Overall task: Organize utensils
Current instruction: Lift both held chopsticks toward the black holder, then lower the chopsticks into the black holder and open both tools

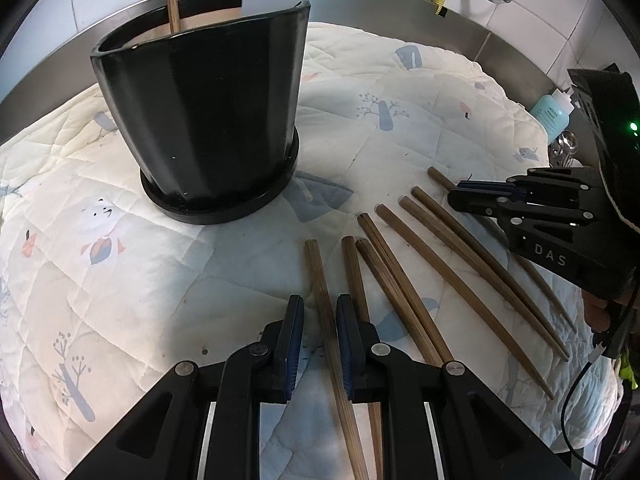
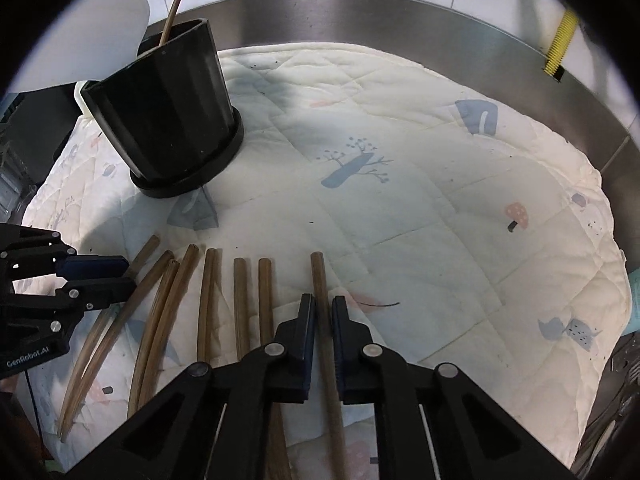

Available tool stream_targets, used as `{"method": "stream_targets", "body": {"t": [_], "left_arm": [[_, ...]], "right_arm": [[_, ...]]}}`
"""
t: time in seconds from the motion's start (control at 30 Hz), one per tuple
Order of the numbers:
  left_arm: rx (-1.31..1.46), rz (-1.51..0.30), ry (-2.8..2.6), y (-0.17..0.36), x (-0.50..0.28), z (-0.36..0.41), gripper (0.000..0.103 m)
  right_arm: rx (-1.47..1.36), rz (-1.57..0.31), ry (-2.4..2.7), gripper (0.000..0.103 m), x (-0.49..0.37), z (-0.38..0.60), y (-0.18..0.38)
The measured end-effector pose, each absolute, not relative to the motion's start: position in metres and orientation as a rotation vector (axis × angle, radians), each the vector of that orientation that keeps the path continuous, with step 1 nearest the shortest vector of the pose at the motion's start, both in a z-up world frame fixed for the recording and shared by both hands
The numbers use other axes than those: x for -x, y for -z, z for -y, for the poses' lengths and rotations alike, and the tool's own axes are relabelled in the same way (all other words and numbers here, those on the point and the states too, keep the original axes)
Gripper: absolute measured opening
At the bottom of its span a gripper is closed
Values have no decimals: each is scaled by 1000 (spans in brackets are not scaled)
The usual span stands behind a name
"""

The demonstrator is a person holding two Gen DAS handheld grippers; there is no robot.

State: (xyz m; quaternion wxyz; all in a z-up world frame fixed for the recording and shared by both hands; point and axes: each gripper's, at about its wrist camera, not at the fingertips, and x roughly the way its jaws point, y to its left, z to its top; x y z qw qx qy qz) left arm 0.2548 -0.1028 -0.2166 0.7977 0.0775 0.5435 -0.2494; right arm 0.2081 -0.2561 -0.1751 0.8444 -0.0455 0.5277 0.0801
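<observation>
Straddling one chopstick (image 1: 326,320) each with jaws apart, the left tongs (image 1: 319,322) and right tongs (image 2: 323,322) could bump neighbouring sticks or miss the black cup (image 1: 200,120) far left.

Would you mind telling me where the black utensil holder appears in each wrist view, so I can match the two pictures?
Left wrist: the black utensil holder stands upper left of centre, large, one chopstick inside.
Right wrist: the holder sits upper left, smaller and tilted by the lens.
Shared landmark: the blue tree print on the quilt.
</observation>
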Motion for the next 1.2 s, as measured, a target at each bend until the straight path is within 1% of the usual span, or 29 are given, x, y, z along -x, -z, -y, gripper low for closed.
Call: {"method": "stream_targets", "body": {"t": [0.1,0.17,0.4,0.73,1.03,1.2], "left_arm": [[-173,-1167,538,216,-256,104,17],[-176,-1156,534,215,-255,104,10],[-111,-1117,513,201,-248,90,9],[-26,-942,466,132,-223,53,8],[52,-778,413,62,-207,16,7],[90,-681,397,21,-212,0,7]], "right_arm": [[78,-1093,-161,10,-205,258,167],[72,-1072,-159,10,-201,260,157],[60,-970,-150,10,-187,261,116],[17,-822,-151,10,-162,269,62],[4,-742,-137,10,-149,271,33],[-6,-704,-129,9,-148,269,21]]}}
